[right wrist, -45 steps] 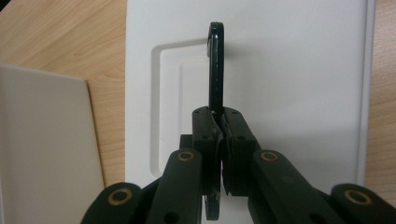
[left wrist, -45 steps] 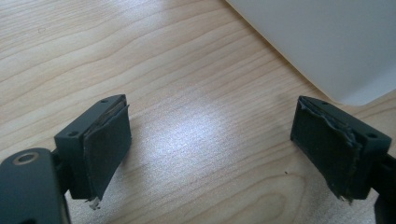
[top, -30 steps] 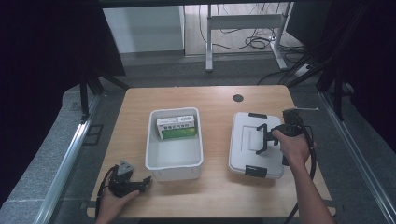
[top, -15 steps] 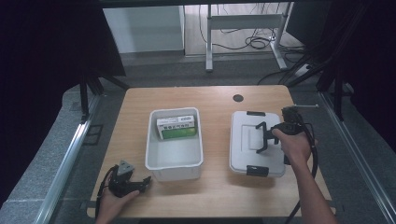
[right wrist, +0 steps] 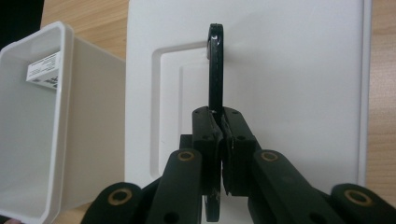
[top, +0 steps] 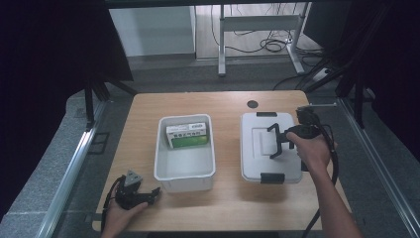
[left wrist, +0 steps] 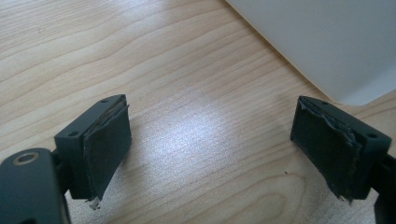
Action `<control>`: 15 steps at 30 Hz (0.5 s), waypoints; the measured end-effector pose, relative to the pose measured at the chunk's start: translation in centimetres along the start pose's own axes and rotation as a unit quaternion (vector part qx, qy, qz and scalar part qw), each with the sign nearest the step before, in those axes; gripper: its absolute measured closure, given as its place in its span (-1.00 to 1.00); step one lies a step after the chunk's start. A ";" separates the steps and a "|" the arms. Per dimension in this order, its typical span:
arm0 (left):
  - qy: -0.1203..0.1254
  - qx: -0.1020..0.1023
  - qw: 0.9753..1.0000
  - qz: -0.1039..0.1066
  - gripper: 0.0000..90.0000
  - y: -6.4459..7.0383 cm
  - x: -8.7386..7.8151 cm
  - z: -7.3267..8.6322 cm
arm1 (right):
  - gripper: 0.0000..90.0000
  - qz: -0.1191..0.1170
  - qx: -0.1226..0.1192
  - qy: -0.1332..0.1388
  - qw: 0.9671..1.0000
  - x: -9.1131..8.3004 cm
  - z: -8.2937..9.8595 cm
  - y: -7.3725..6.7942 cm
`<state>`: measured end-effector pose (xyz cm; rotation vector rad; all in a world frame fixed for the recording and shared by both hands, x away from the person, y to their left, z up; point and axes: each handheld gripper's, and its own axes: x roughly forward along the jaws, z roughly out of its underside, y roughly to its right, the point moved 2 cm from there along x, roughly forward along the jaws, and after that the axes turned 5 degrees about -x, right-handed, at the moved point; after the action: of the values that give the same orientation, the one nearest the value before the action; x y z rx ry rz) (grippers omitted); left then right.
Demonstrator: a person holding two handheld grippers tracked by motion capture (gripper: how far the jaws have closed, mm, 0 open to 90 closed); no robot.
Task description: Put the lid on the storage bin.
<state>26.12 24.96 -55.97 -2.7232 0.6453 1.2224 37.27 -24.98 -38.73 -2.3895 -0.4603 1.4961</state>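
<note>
Nearest the person, the left gripper point(top: 148, 194) is resting on the table point(top: 233, 213) just beside the bin's near corner, jaws spread wide with only bare wood between them; released, holding nothing. The right gripper point(right wrist: 220, 140) is sitting clenched on the lid's black handle point(right wrist: 215, 70), pads pinching the thin raised bar edge-on. Risk, my judgement: the bite is narrow and on one end of the handle, so if the lid point(top: 270, 148) is lifted it may be swinging or tilting about the pads and slipping out; with the left gripper idle, nothing is steadying it, and a tilted lid could be catching the bin's rim. The lid is lying flat on the table, right of the bin, white with a recessed panel and black latches at near and far edges. The bin point(top: 185, 171) is standing open, white, with a green-and-white box point(top: 187, 136) lying at its far end.
</note>
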 end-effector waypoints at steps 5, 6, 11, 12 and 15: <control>0.001 -0.001 1.000 0.000 -0.73 0.0 0.0 0.0 | 0.90 -0.004 -0.019 0.001 1.000 -0.6 -0.3 -1.0; 0.001 -0.001 1.000 0.000 -0.73 0.0 0.0 0.0 | 0.90 -0.005 -0.023 0.001 1.000 -0.7 -0.3 -1.3; 0.000 -0.001 1.000 0.000 -0.73 0.0 0.0 0.0 | 0.90 -0.009 -0.035 0.001 0.999 -1.3 -0.5 -2.6; 0.001 -0.001 1.000 0.000 -0.73 0.0 0.0 0.0 | 0.90 -0.010 -0.037 0.003 0.999 -1.4 -0.6 -2.8; 0.000 -0.001 1.000 0.000 -0.73 0.0 0.0 0.0 | 0.90 -0.015 -0.044 0.003 0.999 -1.7 -0.8 -3.7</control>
<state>26.12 24.96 -55.97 -2.7240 0.6457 1.2239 36.83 -22.40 -35.52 -2.4417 -0.5681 1.4840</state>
